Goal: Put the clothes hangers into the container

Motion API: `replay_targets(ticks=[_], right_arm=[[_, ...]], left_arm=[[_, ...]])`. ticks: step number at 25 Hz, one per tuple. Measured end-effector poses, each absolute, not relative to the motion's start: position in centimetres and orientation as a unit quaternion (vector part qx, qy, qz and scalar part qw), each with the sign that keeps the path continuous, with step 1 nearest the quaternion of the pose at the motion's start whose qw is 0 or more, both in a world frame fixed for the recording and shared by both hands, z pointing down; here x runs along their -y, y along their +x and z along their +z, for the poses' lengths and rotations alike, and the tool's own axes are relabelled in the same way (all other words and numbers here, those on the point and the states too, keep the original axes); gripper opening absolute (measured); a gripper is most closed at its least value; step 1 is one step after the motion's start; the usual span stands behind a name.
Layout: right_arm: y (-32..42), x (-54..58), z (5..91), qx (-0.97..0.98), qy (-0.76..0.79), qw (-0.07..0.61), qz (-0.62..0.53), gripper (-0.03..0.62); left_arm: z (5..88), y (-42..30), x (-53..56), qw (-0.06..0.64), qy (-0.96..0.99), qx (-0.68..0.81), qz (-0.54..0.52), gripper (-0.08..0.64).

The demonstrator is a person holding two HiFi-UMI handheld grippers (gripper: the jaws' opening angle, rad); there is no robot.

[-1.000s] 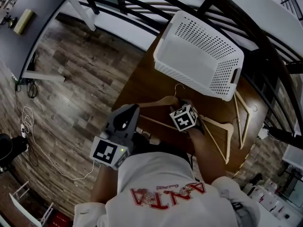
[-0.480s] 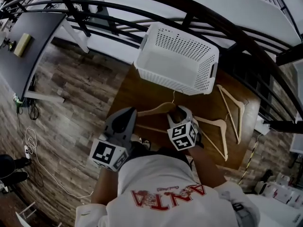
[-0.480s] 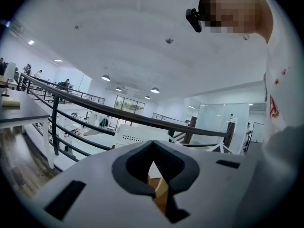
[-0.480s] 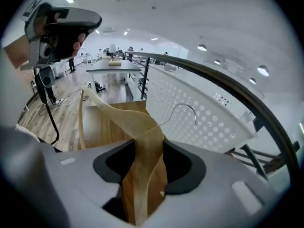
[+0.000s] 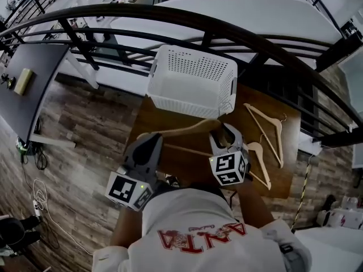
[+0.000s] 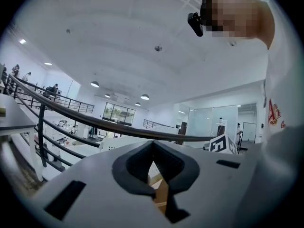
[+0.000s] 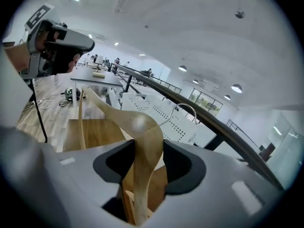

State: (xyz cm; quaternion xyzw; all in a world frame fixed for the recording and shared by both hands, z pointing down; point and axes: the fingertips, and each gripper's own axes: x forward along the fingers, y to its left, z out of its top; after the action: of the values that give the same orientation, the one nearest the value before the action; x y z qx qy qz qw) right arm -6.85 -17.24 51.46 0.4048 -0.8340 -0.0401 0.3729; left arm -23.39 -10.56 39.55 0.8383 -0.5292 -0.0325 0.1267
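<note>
**A:** What's the hanger like to handle, and where have you got it?

**B:** The wooden hanger point(image 5: 180, 131) is up off the table, level with the basket's near wall. I'd call it light and rigid. It won't flex, but the varnished wood looks smooth, so it could swivel in a pinch. My right gripper point(image 5: 225, 134) is clamped on the thick shoulder right beside the neck, just under the wire hook point(image 7: 183, 106). I think that's the best spot, being close to the balance point and the broadest wood for the pads. Out at an arm tip it would droop.

**A:** And the container?

**B:** The white perforated basket point(image 5: 193, 102) sits just beyond the hanger at the far edge of the table. The hanger looks almost as long as the basket is wide, so I'd angle it in, low end first.

**A:** Anything else left to do?

**B:** Two more hangers point(image 5: 256, 151) lie flat to my right on the table point(image 5: 288, 149). Lying flat, they'll be awkward, so I'd take them at the neck too.

**A:** Left side?

**B:** My left gripper point(image 5: 151, 143) has its jaws drawn together on nothing, hanging near the hanger's left tip.
</note>
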Motion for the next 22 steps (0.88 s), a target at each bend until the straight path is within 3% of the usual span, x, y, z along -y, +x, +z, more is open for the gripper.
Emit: replay_targets(ticks=[13,22], right_arm=[[3.9,25.6,38.5,0.765,0.527,0.349,-0.125,0.184],[-3.2,34.4,40.5,0.731,0.462,0.458,-0.207,0.184]], left_arm=[[37.7,-20.8,11.9,0.113,0.858,0.498,-0.054,0.008],[40.4,-26.1,13.5,0.14,0.85,0.503,-0.062,0.008]])
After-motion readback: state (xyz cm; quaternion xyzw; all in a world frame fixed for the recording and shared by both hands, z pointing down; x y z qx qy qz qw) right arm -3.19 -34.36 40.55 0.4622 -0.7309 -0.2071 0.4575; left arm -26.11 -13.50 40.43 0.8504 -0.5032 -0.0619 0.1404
